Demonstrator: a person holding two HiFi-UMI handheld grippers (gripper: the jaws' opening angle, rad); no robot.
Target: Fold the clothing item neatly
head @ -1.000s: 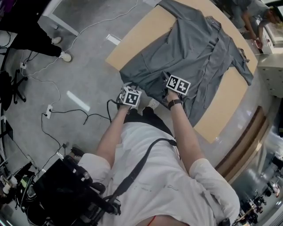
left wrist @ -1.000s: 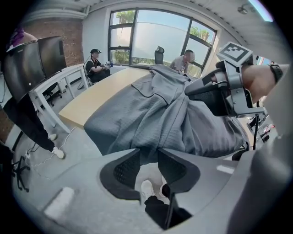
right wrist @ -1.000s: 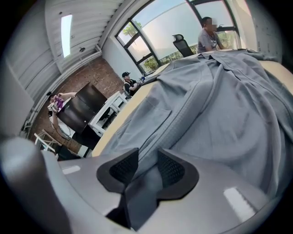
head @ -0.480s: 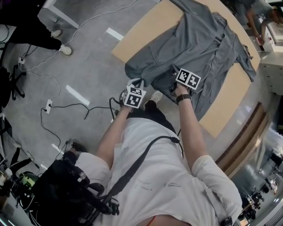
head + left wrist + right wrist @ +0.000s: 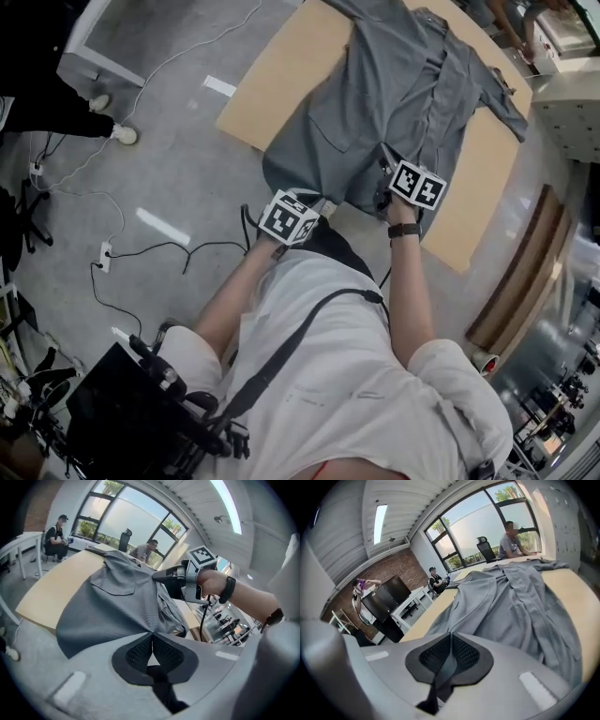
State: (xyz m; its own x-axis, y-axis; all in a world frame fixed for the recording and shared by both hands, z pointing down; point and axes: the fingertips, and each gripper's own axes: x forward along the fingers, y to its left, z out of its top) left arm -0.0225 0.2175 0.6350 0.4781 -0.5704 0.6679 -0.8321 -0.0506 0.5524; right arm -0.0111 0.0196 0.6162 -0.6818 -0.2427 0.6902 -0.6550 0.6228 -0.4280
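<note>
A grey button shirt (image 5: 403, 94) lies spread on the tan wooden table (image 5: 272, 84), collar at the far end. Its lower hem hangs over the near edge. My left gripper (image 5: 302, 199) is shut on the hem's left part, and the cloth (image 5: 117, 606) runs away from its closed pads (image 5: 140, 651). At the hem's right part, near the front placket, my right gripper (image 5: 384, 183) is shut on the shirt (image 5: 511, 597), with a strip of fabric pinched between its pads (image 5: 464, 653). The left gripper view shows the right gripper (image 5: 159, 577) gripping the cloth.
Cables (image 5: 141, 248) and a power strip (image 5: 105, 256) lie on the grey floor at the left. A person's black-clad legs (image 5: 56, 94) stand by a white table (image 5: 89, 56). People sit at far desks (image 5: 511, 538). A white cabinet (image 5: 562, 103) stands past the table's right end.
Both grippers have closed on the shirt's lower hem. The right one has shifted right along the hem, and the two now hold it stretched at the table's near edge.
</note>
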